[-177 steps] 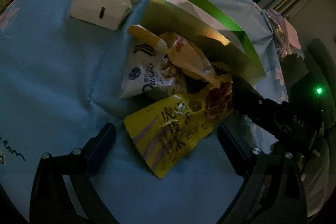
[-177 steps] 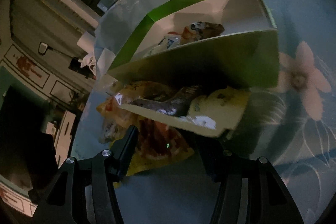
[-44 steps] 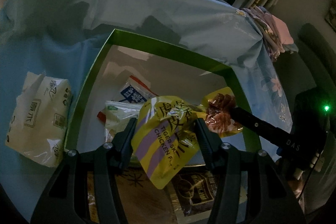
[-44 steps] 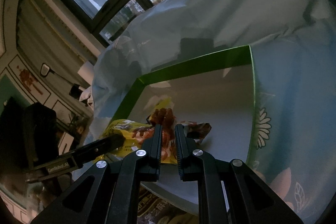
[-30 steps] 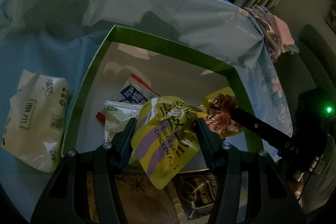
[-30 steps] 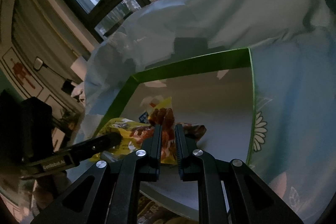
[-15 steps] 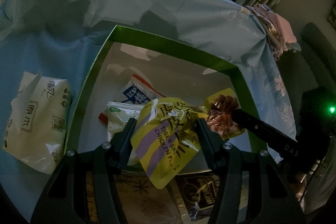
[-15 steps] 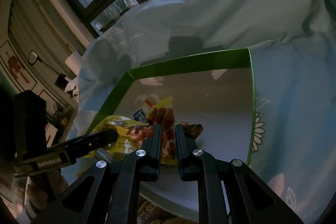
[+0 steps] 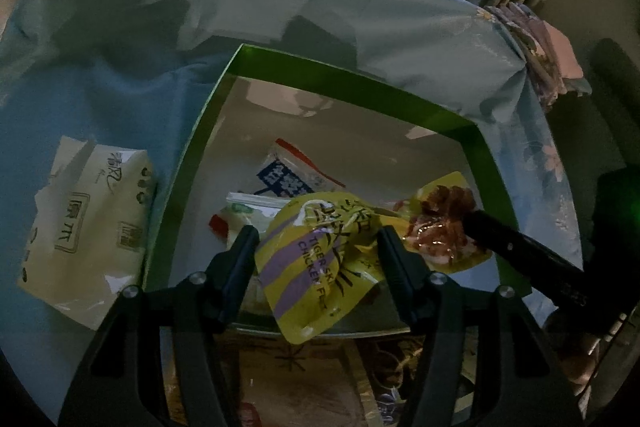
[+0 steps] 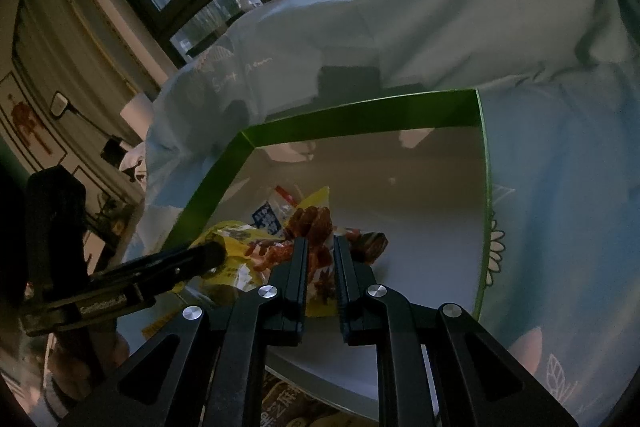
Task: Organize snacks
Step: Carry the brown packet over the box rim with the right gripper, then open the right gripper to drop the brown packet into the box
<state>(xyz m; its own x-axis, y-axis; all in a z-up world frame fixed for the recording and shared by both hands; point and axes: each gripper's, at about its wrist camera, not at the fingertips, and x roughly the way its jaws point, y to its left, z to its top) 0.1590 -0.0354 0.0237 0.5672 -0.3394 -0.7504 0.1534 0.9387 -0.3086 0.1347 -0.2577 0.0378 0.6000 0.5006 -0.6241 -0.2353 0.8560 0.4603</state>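
Observation:
A yellow snack pouch (image 9: 320, 263) with purple stripes hangs over the near part of a green-rimmed box (image 9: 352, 95) with a white inside. My left gripper (image 9: 316, 239) has the pouch's crumpled body between its fingers; the jaws are opening while the pads still touch it. My right gripper (image 10: 320, 251) is shut on the pouch's red-printed end (image 10: 316, 227); one of its fingers (image 9: 500, 239) shows at the right of the left wrist view. In the box (image 10: 360, 115) lie a blue-and-white packet (image 9: 288, 183), a white packet (image 9: 240, 219) and a brown one (image 10: 370, 245).
The box sits on a blue flowered sheet (image 9: 100, 99). A soft tissue pack (image 9: 88, 227) lies just left of it. More snack packs (image 9: 280, 379) lie in front of the near wall. Folded cloth (image 9: 540, 55) is at the far right, windows behind.
Some seconds ago the yellow pouch lay on the sheet beside the tipped box; now both grippers hold it over the upright box. In the last second the left jaws spread slightly.

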